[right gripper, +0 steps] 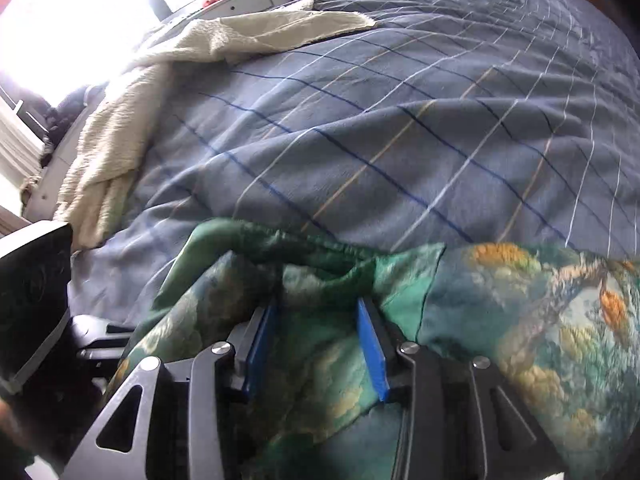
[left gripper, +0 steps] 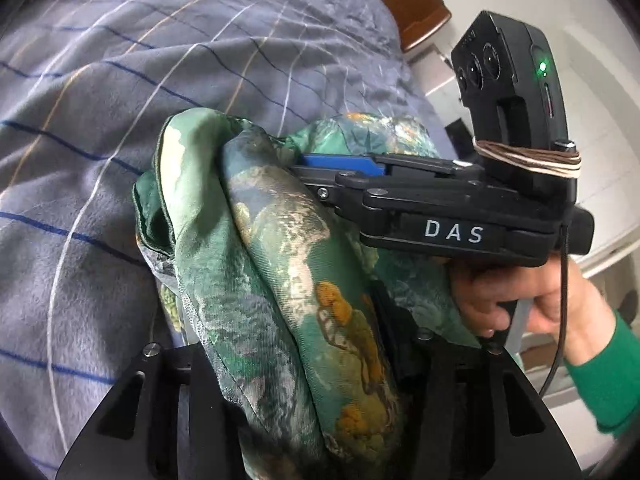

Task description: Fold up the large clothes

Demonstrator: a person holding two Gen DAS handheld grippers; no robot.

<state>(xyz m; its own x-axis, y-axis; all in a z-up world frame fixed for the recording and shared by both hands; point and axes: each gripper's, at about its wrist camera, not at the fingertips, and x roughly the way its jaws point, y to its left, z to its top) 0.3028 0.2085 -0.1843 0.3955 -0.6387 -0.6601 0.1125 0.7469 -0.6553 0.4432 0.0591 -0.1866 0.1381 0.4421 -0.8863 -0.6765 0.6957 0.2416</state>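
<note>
A bed fills both views, covered by a grey-blue blanket (right gripper: 400, 128) crossed with thin white, tan and dark blue lines and rumpled into soft ridges. A cream textured throw (right gripper: 132, 120) lies crumpled along its far left side, toward a bright window and a white cabinet with clutter on top. In the left wrist view a brown wooden headboard (left gripper: 404, 4) shows beyond the blanket, with white walls behind. The garment (left gripper: 272, 248) is a glossy, silky cloth printed in greens, teal and cream with orange-yellow patches — bunched into loose folds, gathered at the near edge of the bed and held up between the two tools. The right hand-held gripper (right gripper: 316, 344) has its blue pads (right gripper: 370, 344) set apart with a thick bundle of the garment filling the gap and pressed between them — it pinches the cloth. The left hand-held gripper (left gripper: 316, 380) has the cloth draped through and over its black frame; its fingertips are hidden under the fabric, so I cannot tell whether it grips. A hand (left gripper: 520, 300) in a green sleeve (left gripper: 600, 376) holds the right tool's handle.
</note>
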